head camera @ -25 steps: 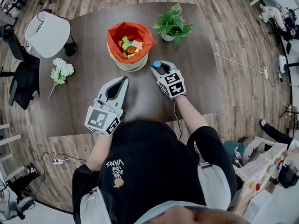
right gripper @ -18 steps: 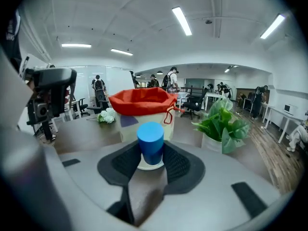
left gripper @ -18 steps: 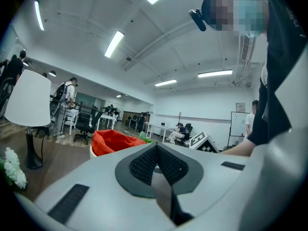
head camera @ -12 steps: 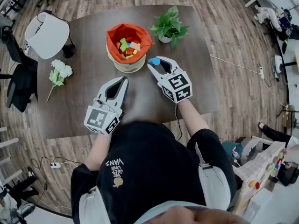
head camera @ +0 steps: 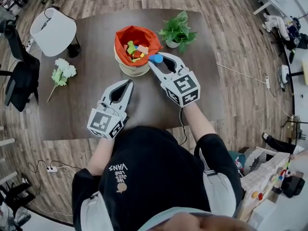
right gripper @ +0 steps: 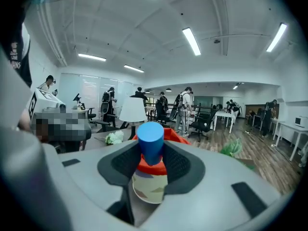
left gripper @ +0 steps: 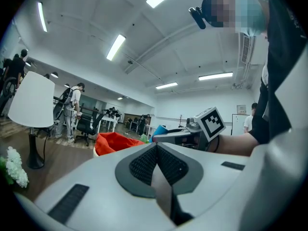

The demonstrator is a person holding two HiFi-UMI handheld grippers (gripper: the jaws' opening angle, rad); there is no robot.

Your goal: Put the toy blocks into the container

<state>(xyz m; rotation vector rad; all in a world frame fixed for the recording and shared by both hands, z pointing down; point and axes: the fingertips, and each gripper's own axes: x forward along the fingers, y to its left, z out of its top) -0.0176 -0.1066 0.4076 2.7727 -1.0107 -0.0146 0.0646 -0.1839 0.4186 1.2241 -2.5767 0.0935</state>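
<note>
— Rising off the dark brown wooden tabletop (head camera: 82, 105), the right gripper (head camera: 157, 60) is heading toward the far edge. A second ago it was sitting low over bare wood. Now its tips are hanging at the near-right rim of the cream round container with the orange fabric lining (head camera: 130, 70).

— Is it carrying anything?

— Yes. Its jaws are clamping the blue cylindrical toy block (right gripper: 150, 143), which is standing upright between the pads and keeping them partway apart. In the right gripper view the container's orange lining is showing directly behind the block.

— And the left gripper (head camera: 129, 83)?

— It is staying where it was, lying near the tabletop's near edge. Its jaws are pressing together with nothing between them.

— So how is the task looking?

— Nearly finished, I'd say. The mixed coloured blocks (head camera: 134, 49) are already lying inside the lining, and I'm not seeing any loose block on the tabletop. The blue one is probably the last.

— What is still needed?

— The block is hovering at the rim, not yet clearly over the opening. The gripper likely needs to go a little further in before letting go. Releasing now is risking a bounce off the folded lining, toward the green potted plant (head camera: 177, 30) just beside the container.
</note>
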